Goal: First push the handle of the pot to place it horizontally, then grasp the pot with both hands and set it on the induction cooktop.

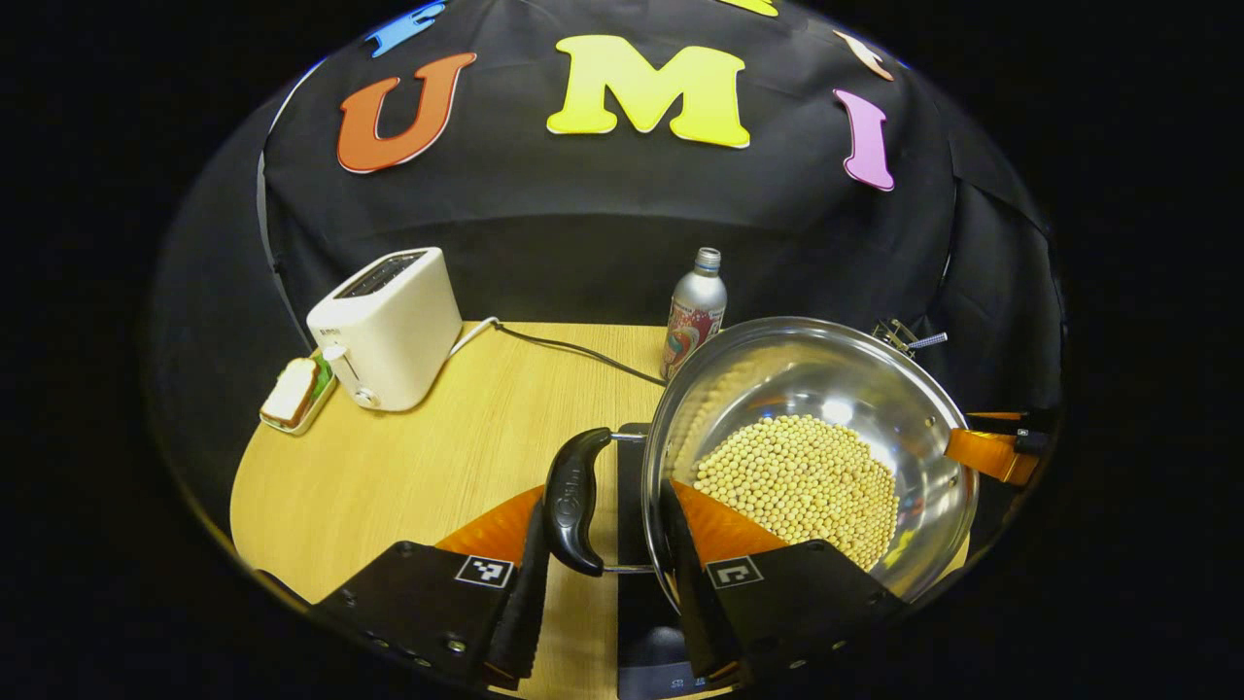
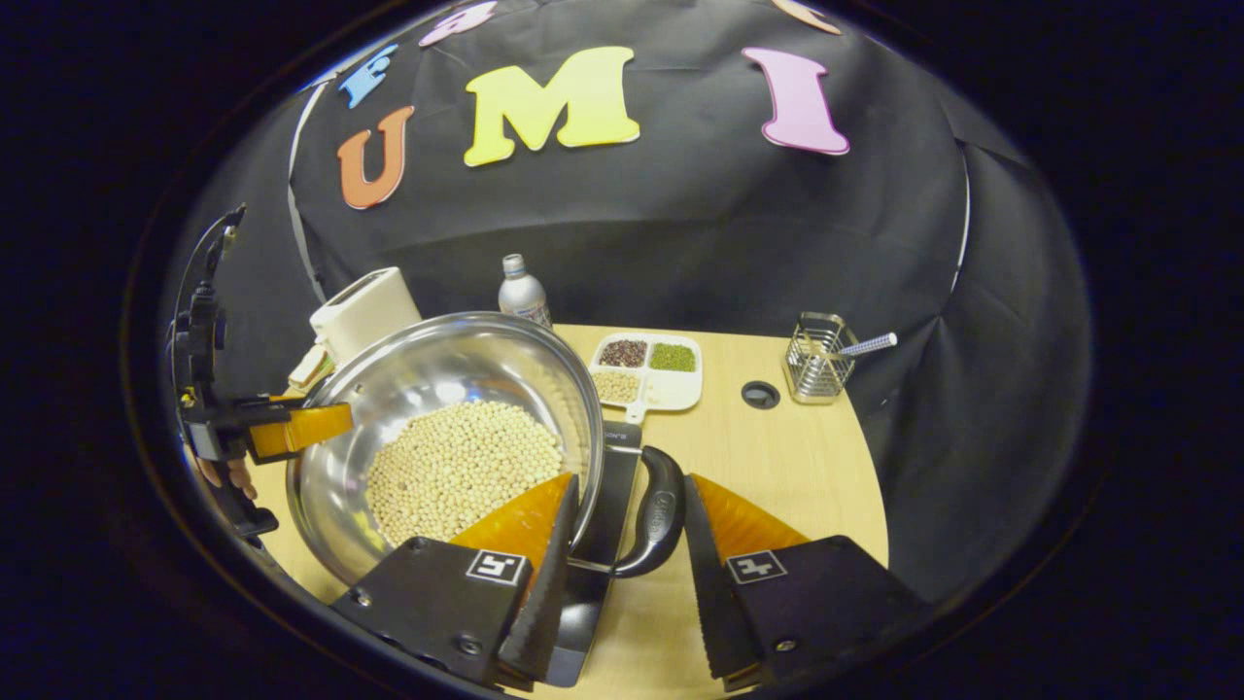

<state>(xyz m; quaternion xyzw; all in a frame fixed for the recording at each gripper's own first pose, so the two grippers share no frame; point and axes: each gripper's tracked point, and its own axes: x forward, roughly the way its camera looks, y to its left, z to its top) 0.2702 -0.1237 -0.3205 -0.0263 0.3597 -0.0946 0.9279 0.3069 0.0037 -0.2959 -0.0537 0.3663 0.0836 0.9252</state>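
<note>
Two-handed lift of the pot [image 1: 812, 442], a steel vessel loaded with pale beans [image 1: 802, 481]. In the left gripper view, the left gripper [image 1: 603, 574] stands with its jaws set apart around the pot's black side handle [image 1: 573, 501]: the handle lies between the fingers, close against the left-hand one, while the right-hand finger [image 1: 685, 544] sits at the pot's rim; whether both faces press cannot be told. In the right gripper view, the right gripper [image 2: 622, 574] brackets the opposite handle [image 2: 661, 520] in mirror fashion, jaws equally parted, one finger overlapping the rim side and the other just beyond the handle's outer face; firm contact is again uncertain. The same view shows the left gripper [image 2: 292, 428] at the pot's far side, with part of the hand holding it below. A dark flat slab, apparently the induction cooktop [image 1: 632, 467], lies directly beneath the handles and extends toward each gripper's base. By judgement, the pot is at or just above the cooktop, in the carrying or setting-down step. To do it well: close both jaws squarely on the handle grips, keep the two grippers level with each other so the beans do not shift, lower straight down, centre the base on the slab, and release only once the pot rests flat.
</note>
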